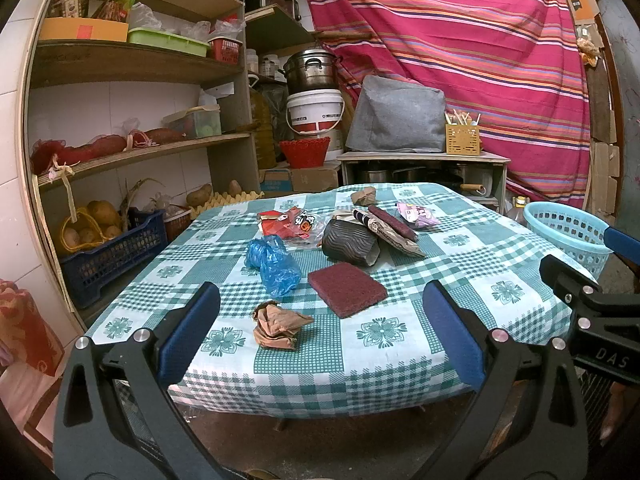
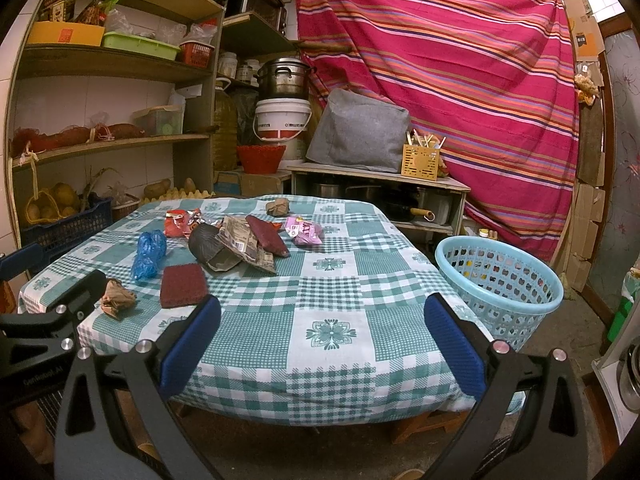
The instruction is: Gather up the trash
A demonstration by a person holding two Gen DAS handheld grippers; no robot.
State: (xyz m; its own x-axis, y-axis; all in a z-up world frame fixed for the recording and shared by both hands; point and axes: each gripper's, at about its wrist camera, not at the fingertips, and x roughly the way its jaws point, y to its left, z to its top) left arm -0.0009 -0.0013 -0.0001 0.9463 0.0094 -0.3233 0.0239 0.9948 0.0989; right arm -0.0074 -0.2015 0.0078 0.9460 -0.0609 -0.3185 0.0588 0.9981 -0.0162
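Observation:
Trash lies on a green checked tablecloth (image 1: 460,280): a crumpled brown paper (image 1: 278,324) (image 2: 117,298) nearest, a maroon scrub pad (image 1: 346,288) (image 2: 184,285), a blue plastic bag (image 1: 274,266) (image 2: 149,254), a dark paper cup (image 1: 350,242) (image 2: 208,245), red wrappers (image 1: 286,222) (image 2: 182,222), a pink wrapper (image 1: 416,214) (image 2: 305,232) and a brown paper ball (image 1: 364,195) (image 2: 278,206). My left gripper (image 1: 320,332) is open and empty at the table's near edge, around the crumpled paper and pad. My right gripper (image 2: 322,344) is open and empty over the near right corner.
A light blue plastic basket (image 2: 500,280) (image 1: 568,236) stands on the floor right of the table. Shelves with boxes and produce (image 1: 120,140) fill the left. A low cabinet (image 2: 376,184) and a striped red curtain (image 2: 460,80) are behind the table.

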